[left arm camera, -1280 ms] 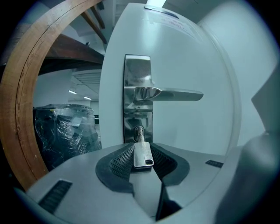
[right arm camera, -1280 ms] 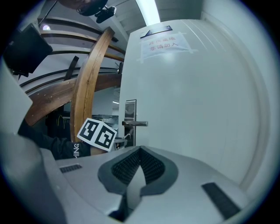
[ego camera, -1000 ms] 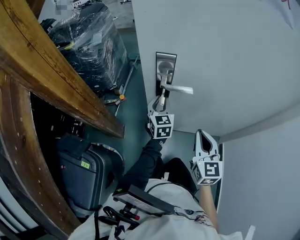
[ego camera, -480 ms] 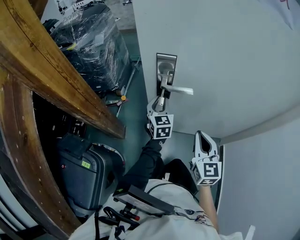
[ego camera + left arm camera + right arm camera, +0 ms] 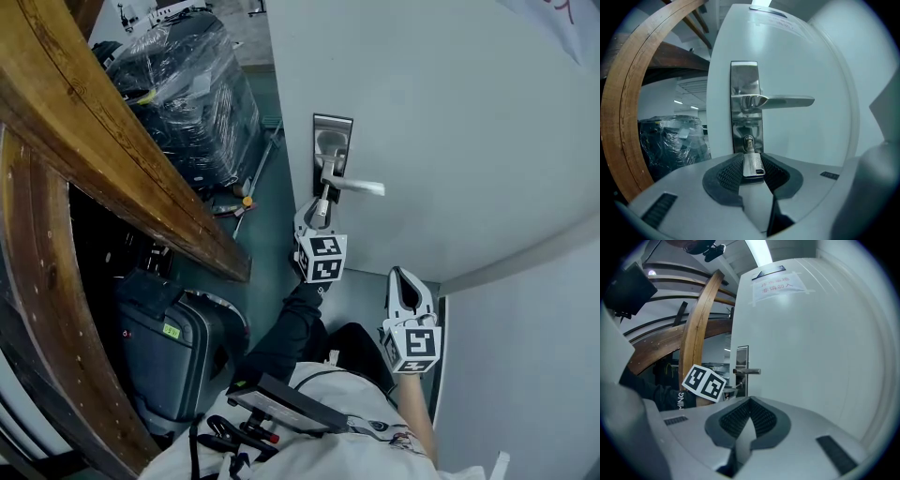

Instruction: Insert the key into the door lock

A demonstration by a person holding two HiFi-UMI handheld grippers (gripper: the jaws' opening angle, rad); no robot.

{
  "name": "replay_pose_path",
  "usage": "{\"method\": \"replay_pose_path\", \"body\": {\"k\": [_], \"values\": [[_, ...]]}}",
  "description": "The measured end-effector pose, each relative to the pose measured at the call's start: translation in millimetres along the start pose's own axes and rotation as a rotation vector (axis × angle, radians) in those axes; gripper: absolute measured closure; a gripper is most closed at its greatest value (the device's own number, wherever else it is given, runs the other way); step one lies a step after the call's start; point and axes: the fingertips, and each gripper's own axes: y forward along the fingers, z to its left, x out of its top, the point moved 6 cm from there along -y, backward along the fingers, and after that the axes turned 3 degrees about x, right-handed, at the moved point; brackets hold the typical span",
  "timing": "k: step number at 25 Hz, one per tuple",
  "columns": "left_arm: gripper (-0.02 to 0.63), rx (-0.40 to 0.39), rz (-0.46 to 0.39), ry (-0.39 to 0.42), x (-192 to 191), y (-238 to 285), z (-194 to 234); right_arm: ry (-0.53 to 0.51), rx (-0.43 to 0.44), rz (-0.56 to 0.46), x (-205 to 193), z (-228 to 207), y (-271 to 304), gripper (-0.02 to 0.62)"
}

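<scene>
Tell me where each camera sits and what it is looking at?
Head view: on the person's head, looking down at the door, left gripper and right gripper.
Left gripper view: on the left gripper, facing the lock, jaws shut on the key.
Right gripper view: on the right gripper, farther back, facing the door, jaws shut.
All share the handle.

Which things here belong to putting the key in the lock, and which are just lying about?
For the job: key, keyhole, door, left gripper shut on the key.
Lying about: black suitcase, plastic-wrapped bundle, wooden beam, shut, empty right gripper.
</scene>
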Motion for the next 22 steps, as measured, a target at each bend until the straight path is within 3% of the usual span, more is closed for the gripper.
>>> {"method": "replay_pose_path", "body": {"k": [22], "values": [[0.489, 0.017, 0.022, 0.004, -0.9, 5.4, -0.8, 0.001, 0.006, -0.006, -1.7, -4.9, -4.0, 0.589]]}}
